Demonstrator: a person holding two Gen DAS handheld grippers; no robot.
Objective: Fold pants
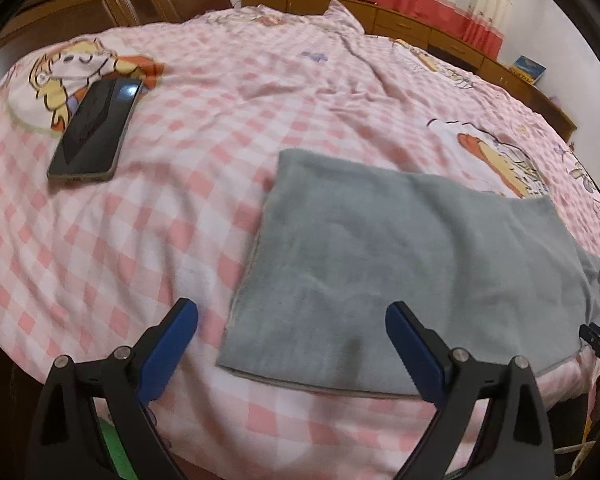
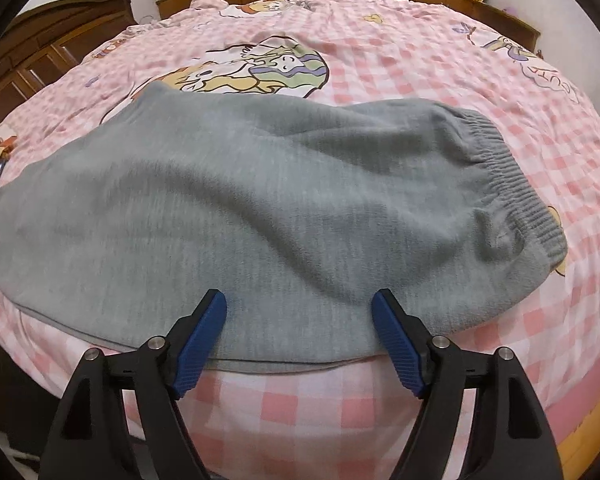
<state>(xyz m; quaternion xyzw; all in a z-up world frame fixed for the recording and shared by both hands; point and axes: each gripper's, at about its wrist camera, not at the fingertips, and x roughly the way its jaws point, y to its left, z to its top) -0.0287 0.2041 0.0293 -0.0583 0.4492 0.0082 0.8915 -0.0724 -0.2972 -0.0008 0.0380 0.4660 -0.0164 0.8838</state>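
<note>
pants: your grey pants lay flat along the near edge of the bed, waistband toward the right.
left gripper: released, jaws wide, over the pants' left end, gripping nothing.
right gripper: released, jaws spread over the near hem.
phone: far-left on the bed, well apart.

Both wrist views look low across the bed, sharing the pants.

Grey pants flat on bed, seemingly folded.
</note>
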